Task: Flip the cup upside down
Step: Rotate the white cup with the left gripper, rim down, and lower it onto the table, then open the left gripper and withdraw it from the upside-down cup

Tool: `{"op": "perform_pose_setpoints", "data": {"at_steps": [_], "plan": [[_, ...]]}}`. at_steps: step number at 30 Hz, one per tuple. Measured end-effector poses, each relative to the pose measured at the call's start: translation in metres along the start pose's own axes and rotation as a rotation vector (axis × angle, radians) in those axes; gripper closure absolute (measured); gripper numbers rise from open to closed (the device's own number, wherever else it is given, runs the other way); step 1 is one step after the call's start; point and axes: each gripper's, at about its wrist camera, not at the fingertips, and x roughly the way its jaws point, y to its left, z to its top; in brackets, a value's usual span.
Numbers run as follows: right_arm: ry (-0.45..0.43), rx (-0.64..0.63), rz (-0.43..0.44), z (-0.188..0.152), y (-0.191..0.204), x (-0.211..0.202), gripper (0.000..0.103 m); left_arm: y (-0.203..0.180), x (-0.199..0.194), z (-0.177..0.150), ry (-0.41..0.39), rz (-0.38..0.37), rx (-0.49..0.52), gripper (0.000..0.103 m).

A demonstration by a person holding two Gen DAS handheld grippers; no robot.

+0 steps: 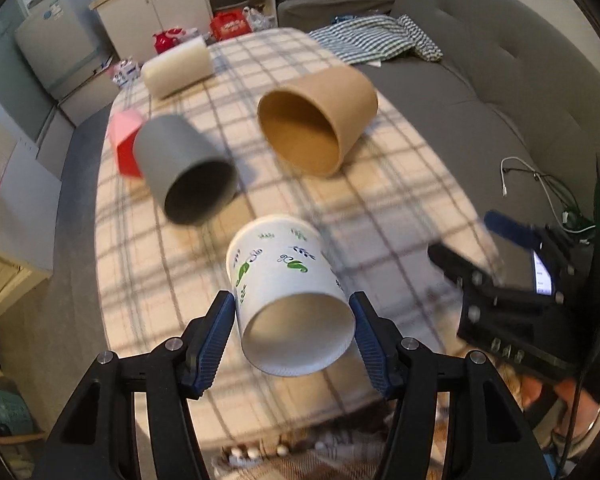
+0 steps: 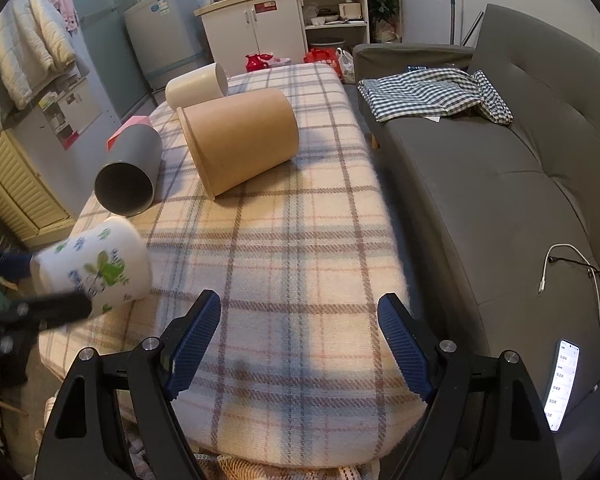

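Observation:
My left gripper [image 1: 294, 312] is shut on a white paper cup with green and blue leaf prints [image 1: 284, 276]. The cup is tilted, its recessed base toward the camera and its rim pointing away, above the plaid-covered table [image 1: 380, 208]. It also shows in the right wrist view [image 2: 96, 264] at the left, held between the left gripper's fingers [image 2: 60, 306]. My right gripper [image 2: 300, 320] is open and empty above the table's near edge; it appears blurred in the left wrist view [image 1: 476, 248].
A grey cup [image 1: 184, 168], a brown paper cup [image 1: 316, 120] and a cream cup [image 1: 178, 66] lie on their sides on the table. A red and pink box [image 1: 124, 144] stands at the left edge. A grey sofa [image 2: 500, 184] is to the right, with a phone [image 2: 560, 384] and cable.

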Motion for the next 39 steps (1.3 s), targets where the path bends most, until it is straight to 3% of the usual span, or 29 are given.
{"op": "perform_pose_setpoints", "data": {"at_steps": [5,9,16,21,25,28,31,39], "plan": [[0.003,0.010,0.002,0.001,-0.002,0.001,0.022,0.001,0.011,0.020,0.006,0.031,0.030,0.042],[-0.004,0.011,0.001,0.000,-0.003,0.000,0.022,0.008,0.014,0.020,-0.015,0.017,-0.010,0.042],[-0.030,0.006,-0.002,0.001,-0.003,-0.008,0.022,0.010,-0.007,0.008,-0.145,-0.005,-0.062,0.042],[-0.104,-0.027,-0.001,0.000,0.005,-0.026,0.022,0.018,-0.034,-0.007,-0.281,0.011,-0.148,0.041],[-0.161,-0.046,0.002,-0.001,0.011,-0.041,0.022,0.027,-0.053,-0.023,-0.390,0.035,-0.233,0.041],[-0.199,-0.054,0.006,-0.001,0.016,-0.052,0.022,0.032,-0.065,-0.040,-0.482,0.097,-0.292,0.041],[-0.242,-0.065,0.017,-0.003,0.024,-0.064,0.022,0.033,-0.068,-0.061,-0.548,0.142,-0.331,0.028],[-0.320,-0.104,0.046,-0.013,0.044,-0.075,0.022,0.032,-0.065,-0.100,-0.608,0.178,-0.333,0.017]]}}
